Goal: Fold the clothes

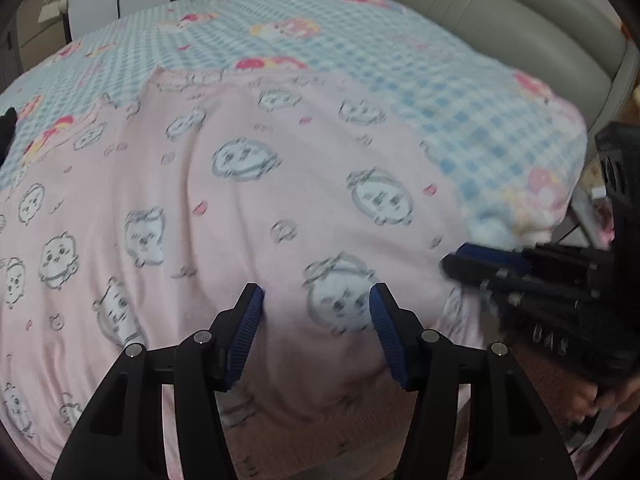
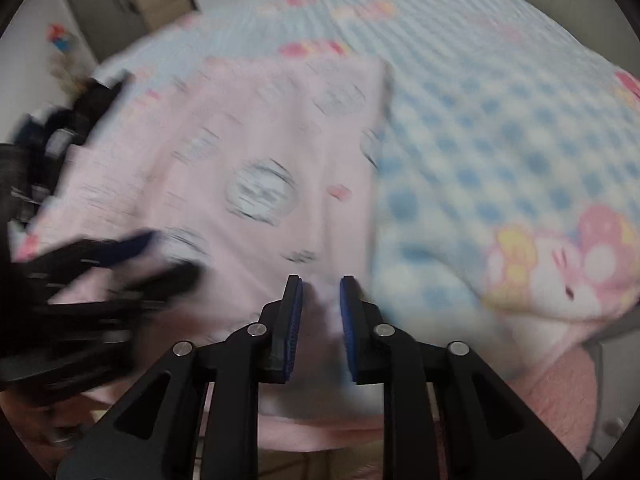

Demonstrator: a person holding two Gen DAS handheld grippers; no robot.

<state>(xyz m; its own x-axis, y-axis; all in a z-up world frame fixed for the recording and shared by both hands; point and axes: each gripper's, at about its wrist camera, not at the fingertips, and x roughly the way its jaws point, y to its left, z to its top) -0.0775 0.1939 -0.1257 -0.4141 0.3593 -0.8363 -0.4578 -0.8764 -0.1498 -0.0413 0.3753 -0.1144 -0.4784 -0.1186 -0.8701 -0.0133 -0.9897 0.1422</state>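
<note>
Pink garment [image 1: 248, 200] with a repeated print of grey-outlined round cartoon faces and small red marks — soft, lightly creased, spread flat over a blue-and-white checked blanket [image 1: 460, 92] that covers the bed. Lies at the near edge of the bed, toward its near right corner, with its near hem hanging over that edge. Far hem straight and running parallel to the near edge; right side edge, in the right wrist view, a clean straight line [image 2: 386, 120] leading away from the near edge. Long axis hard to judge: the left part runs out of view. Grey padded headboard [image 1: 520, 12] curving along the bed's far right side.

Left gripper [image 1: 316, 300] held steeply downward over the near part of the garment, blue pads spread wide, cloth showing between them but neither pad pressing on it. Right gripper [image 2: 320, 292] also angled steeply down, just beside the garment's near right corner, pads drawn close with a fold of pale pink cloth filling the narrow gap — pinching the garment. Same gripper seen from the left wrist view [image 1: 452, 260] as a blurred black body coming in from the right, tips on the cloth's right edge. Much of the right wrist view smeared by blur.
</note>
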